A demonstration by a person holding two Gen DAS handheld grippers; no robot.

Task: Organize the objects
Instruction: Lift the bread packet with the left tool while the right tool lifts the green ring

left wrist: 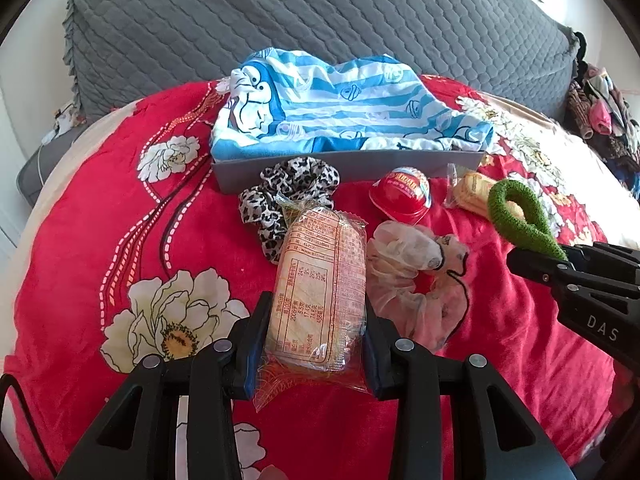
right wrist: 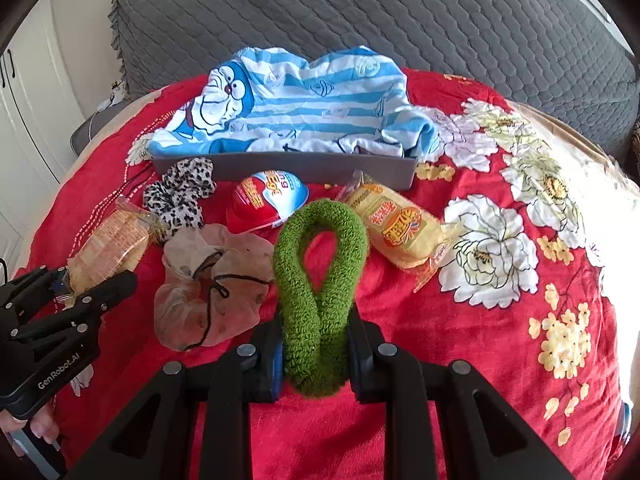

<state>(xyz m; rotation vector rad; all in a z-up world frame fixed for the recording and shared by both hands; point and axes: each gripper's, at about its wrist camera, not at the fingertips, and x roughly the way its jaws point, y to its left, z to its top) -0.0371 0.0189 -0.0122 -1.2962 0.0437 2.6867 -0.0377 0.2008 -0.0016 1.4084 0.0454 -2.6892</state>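
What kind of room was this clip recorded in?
Most likely a bedroom: the objects lie on a red floral bedspread, a grey quilted headboard cover rises behind, and white wardrobe doors stand at the left.

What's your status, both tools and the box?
Left tool shut on snack pack. Right tool shut on green scrunchie. Grey box ahead, striped cloth filling it.

A bed fills the scene, spread with a red blanket [right wrist: 400, 320] printed with large white and yellow flowers. Behind it rises a grey quilted headboard cover [left wrist: 280, 12]. White cabinet doors [right wrist: 28, 112] stand at the left, in bright daylight.
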